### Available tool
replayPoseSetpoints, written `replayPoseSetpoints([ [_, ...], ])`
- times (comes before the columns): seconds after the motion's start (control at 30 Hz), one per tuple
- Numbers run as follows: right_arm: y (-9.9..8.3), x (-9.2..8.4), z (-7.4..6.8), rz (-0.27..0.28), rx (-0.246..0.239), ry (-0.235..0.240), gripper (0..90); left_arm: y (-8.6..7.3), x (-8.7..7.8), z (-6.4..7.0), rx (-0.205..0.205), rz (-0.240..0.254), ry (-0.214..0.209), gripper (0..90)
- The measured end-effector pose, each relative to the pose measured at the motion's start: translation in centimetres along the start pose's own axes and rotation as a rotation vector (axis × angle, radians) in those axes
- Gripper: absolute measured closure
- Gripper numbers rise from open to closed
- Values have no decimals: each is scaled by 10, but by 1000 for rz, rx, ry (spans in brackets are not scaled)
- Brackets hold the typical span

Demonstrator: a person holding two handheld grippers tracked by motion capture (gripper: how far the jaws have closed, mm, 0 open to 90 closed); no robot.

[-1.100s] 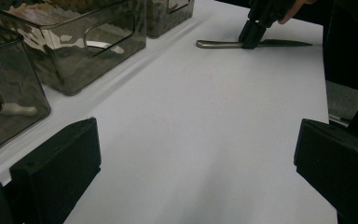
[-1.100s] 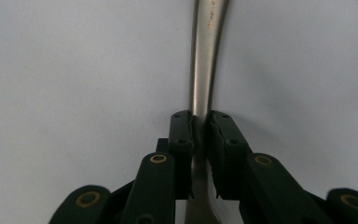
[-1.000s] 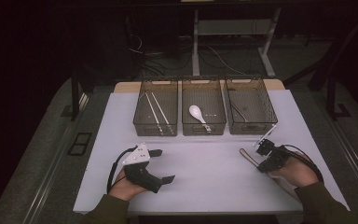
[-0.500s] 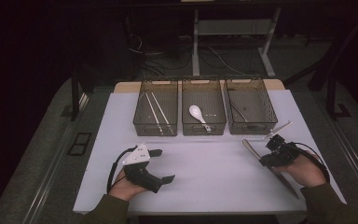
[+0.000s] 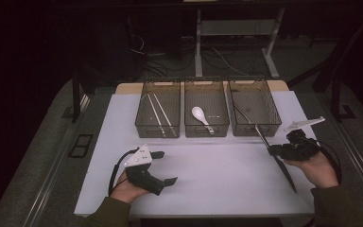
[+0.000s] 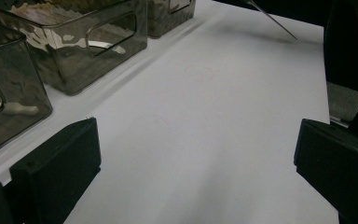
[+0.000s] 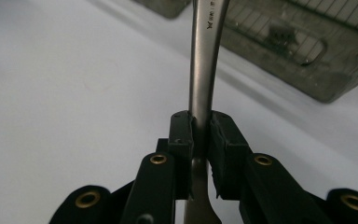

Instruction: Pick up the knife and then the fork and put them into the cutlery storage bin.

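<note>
Over at the right edge of the counter (image 5: 217,165), we're now carrying the metal utensil (image 7: 204,70) up toward the right bin (image 5: 254,106), right hand-held gripper (image 7: 200,135) clamped tight on its handle. Left hand-held gripper (image 5: 163,168) is sitting wide open, empty.

I see the right gripper (image 5: 273,150) near the tabletop's (image 5: 217,179) right edge, clamped on a thin metal utensil (image 5: 263,138) whose far end points at the right bin (image 5: 254,107). The left gripper (image 5: 166,166) rests near the front edge, jaws apart. The middle bin (image 5: 206,108) holds a white spoon (image 5: 201,116); the left bin (image 5: 158,109) holds pale sticks (image 5: 158,112).
</note>
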State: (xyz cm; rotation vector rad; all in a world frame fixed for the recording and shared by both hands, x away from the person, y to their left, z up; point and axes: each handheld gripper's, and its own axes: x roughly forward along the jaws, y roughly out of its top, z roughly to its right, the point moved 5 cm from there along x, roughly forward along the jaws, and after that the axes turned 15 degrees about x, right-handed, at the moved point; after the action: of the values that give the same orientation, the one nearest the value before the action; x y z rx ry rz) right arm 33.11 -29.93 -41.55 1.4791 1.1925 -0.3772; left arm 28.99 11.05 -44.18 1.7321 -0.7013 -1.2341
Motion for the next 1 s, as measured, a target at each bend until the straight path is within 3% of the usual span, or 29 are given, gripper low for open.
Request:
replayPoseSetpoints([
  [0.13,8,-5,2,63,13,14,793,0,0,0,0,0,1,0],
  [0.5,28,-14,9,170,38,50,792,-1,1,-1,16,-5,-4,0],
  [0.77,47,-16,9,231,38,50,793,-1,2,-1,6,-6,-2,0],
  [1.0,77,-16,9,286,37,34,793,-1,0,-1,3,1,2,0],
])
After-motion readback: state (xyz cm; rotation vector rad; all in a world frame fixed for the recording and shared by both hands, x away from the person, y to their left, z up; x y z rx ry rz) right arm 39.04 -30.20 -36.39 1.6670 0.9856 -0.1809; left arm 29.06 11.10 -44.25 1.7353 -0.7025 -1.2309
